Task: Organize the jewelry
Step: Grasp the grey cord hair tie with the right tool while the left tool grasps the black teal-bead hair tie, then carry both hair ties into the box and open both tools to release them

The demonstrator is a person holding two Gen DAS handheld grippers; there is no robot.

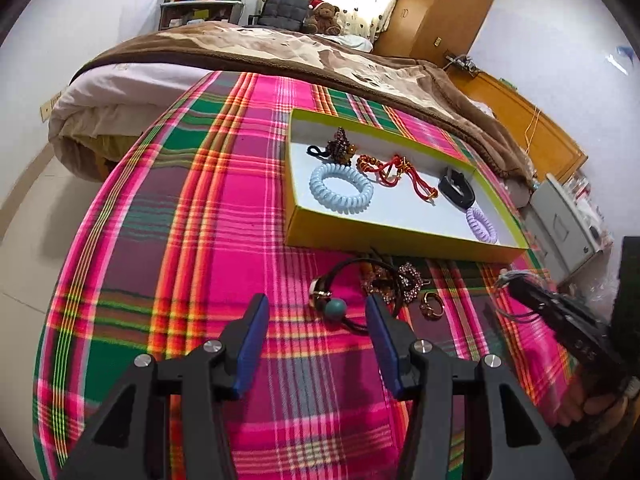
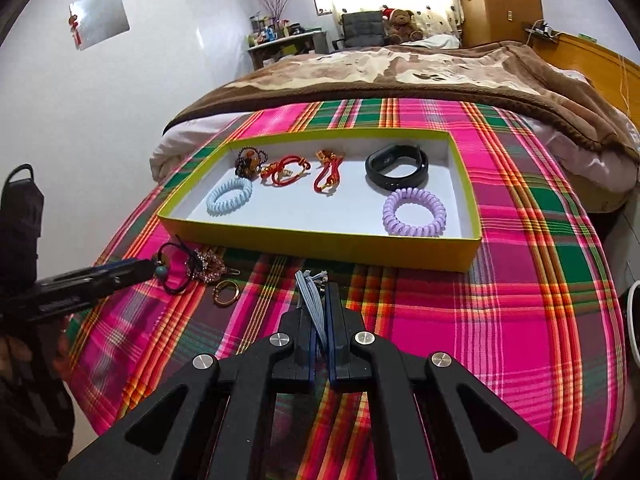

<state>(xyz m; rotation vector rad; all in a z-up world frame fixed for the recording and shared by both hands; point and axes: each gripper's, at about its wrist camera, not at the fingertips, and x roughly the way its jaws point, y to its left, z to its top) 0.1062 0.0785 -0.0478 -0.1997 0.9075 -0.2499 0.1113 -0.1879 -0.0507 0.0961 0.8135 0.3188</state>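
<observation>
A yellow-green tray (image 1: 384, 236) (image 2: 320, 242) on the plaid cloth holds a pale blue coil band (image 1: 341, 193) (image 2: 229, 196), red cord bracelets (image 1: 394, 170) (image 2: 286, 170), a black wristband (image 1: 456, 192) (image 2: 396, 166), a lilac coil band (image 1: 481, 225) (image 2: 414, 212) and a beaded hair tie (image 1: 340, 146) (image 2: 249, 159). My left gripper (image 1: 318, 312) is open around a black hair tie with a teal bead (image 1: 335, 307) (image 2: 161, 271). A rhinestone bow clip (image 1: 400, 282) (image 2: 206, 266) and a gold ring (image 1: 432, 306) (image 2: 226, 293) lie beside it. My right gripper (image 2: 318, 292) is shut on a grey-blue cord bracelet (image 2: 312, 304) (image 1: 510, 280).
The plaid cloth (image 1: 224, 208) (image 2: 520, 280) covers the foot of a bed with a brown blanket (image 1: 280, 48) (image 2: 400, 68). A wooden cabinet (image 1: 532, 136) and a grey box (image 1: 568, 224) stand to the right. The cloth drops off at its left edge toward the floor.
</observation>
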